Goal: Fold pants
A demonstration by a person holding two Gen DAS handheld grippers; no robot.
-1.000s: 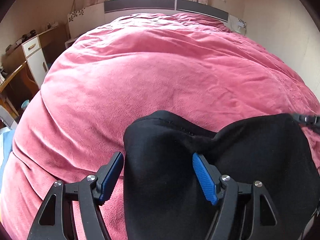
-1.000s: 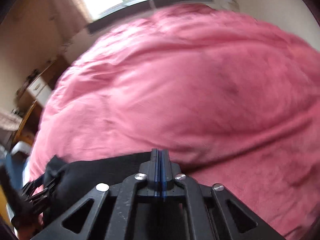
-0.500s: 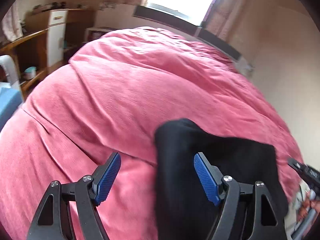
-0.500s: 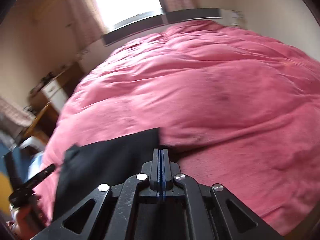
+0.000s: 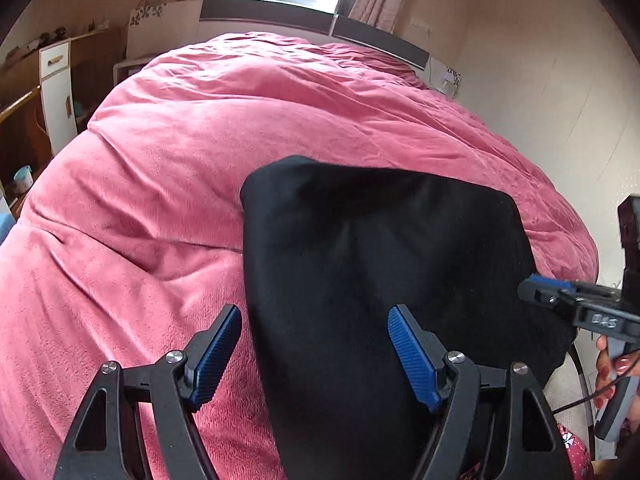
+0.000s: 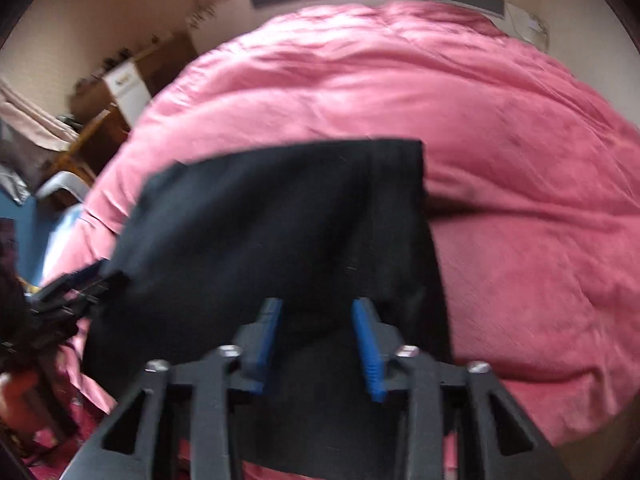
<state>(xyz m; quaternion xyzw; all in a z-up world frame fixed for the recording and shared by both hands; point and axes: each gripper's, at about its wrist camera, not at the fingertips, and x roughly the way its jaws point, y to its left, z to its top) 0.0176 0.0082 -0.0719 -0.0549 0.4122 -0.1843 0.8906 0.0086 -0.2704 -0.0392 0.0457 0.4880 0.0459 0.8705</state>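
Observation:
Black pants lie folded in a thick pile on the pink bedspread, near its front edge. My left gripper is open wide just above the pile's left part, one blue pad over the spread, the other over the cloth. In the right wrist view the pants fill the middle. My right gripper hovers over their near edge, its jaws opening. Black cloth shows in the gap, and the pads do not press on it. The right gripper's tip also shows at the pile's right edge.
A hand holds the right tool at the bed's right side, close to the cream wall. A wooden desk with a white cabinet stands left of the bed. A dark headboard and a window are at the far end.
The right gripper's pads, pressed together before, now stand apart over the black cloth. Both grippers have shifted sideways, and more of the folded pile shows in each view.

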